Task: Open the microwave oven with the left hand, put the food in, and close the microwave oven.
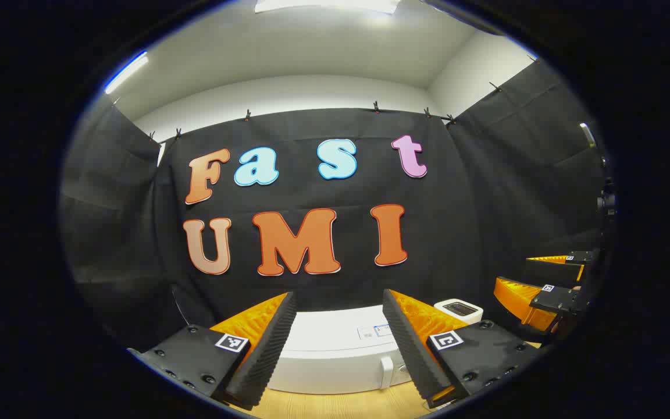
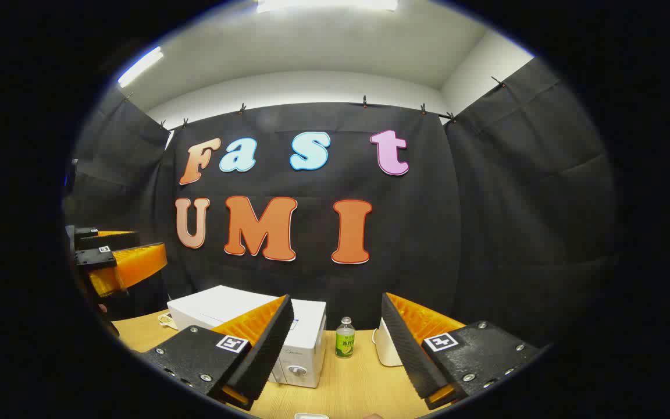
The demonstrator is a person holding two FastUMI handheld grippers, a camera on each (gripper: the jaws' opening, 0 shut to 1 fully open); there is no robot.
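Left gripper [image 1: 339, 343]: jaws spread wide, holding nothing, raised above the tabletop [image 1: 335, 406]. Seen between its 2 fingers [image 1: 265, 343], the microwave oven [image 1: 335, 358], white, door shut, handle [image 1: 387, 372] toward the right side of its front. Behind the right finger, a small white appliance [image 1: 458, 310] with a dark slot on top. Farther right, near the edge of the left gripper view, the right gripper [image 1: 535, 285], also held in the air.

Right gripper [image 2: 338, 343]: jaws likewise spread, empty. Past the left finger, the microwave oven [image 2: 306, 337] standing on the wooden tabletop [image 2: 346, 390], a knob low on its front. Just right of it, an upright green bottle [image 2: 345, 337]. Beside the bottle, a white appliance [image 2: 386, 349], partly hidden by the right finger. At far left, the left gripper [image 2: 115, 256], aloft.
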